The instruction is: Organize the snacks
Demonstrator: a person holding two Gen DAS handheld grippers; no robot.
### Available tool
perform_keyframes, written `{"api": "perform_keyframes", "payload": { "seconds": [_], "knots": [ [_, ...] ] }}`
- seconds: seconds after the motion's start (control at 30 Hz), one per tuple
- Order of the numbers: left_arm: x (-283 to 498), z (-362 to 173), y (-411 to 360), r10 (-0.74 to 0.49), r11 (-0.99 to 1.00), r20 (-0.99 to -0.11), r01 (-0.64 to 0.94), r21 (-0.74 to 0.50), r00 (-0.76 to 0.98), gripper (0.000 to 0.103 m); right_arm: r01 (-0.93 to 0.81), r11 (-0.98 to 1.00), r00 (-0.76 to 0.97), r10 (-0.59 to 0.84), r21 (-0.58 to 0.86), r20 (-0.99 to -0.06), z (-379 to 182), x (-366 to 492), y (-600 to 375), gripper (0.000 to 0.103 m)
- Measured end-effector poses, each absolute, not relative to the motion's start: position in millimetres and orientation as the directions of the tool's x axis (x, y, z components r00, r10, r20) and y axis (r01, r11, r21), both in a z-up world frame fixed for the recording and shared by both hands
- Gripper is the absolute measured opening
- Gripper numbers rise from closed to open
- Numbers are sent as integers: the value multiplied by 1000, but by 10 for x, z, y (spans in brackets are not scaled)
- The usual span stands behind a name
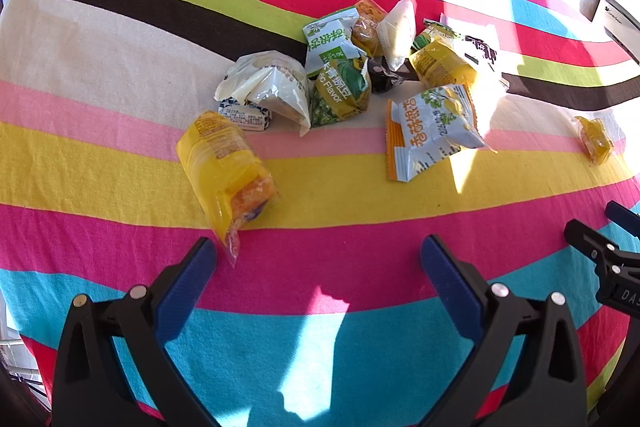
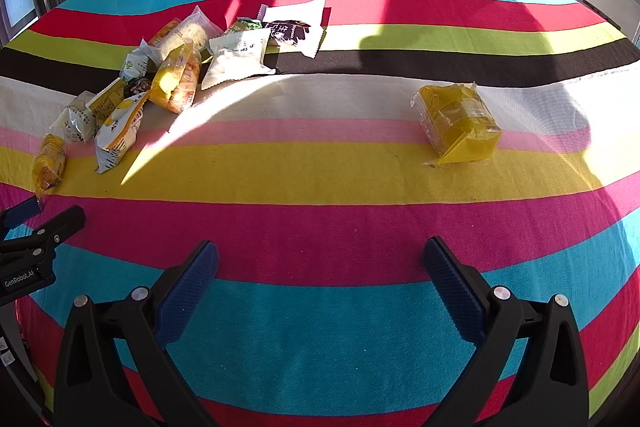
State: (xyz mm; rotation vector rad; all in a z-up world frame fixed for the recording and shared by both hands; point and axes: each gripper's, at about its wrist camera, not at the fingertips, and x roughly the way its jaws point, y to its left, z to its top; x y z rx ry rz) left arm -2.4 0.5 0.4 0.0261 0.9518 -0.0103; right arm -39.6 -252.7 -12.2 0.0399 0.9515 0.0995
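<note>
Two grippers, both above the striped woven tablecloth (image 2: 320, 327). Left gripper (image 1: 318, 255): jaws spread wide, nothing between them; its left blue ribbed pad (image 1: 186, 287) sits just beside the crimped tail of one yellow cake packet (image 1: 226, 171), contact uncertain. Right gripper (image 2: 320, 259): jaws equally wide, empty, touching nothing.

Beyond the left gripper: one grey-and-orange foil sachet (image 1: 432, 131) lying flat, then the snack heap (image 1: 352, 63), roughly ten crinkled film packets, overlapping; exact count not resolvable. One lone yellow packet (image 2: 460, 123), blocky in clear wrap, lies well apart on the cream and pink stripes, ahead of the right gripper.
</note>
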Motion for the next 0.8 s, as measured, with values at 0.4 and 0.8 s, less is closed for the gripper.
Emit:
{"api": "perform_keyframes", "payload": {
  "seconds": [0.4,0.8],
  "knots": [
    [-29,5,2,2,1000,-814,20,17,580,102,-68,995,576,102,77,-811,-128,-379,-2537,99],
    [-46,6,-11,2,1000,-815,20,17,580,102,-67,995,575,102,78,-812,-127,-373,-2542,99]
  ]
}}
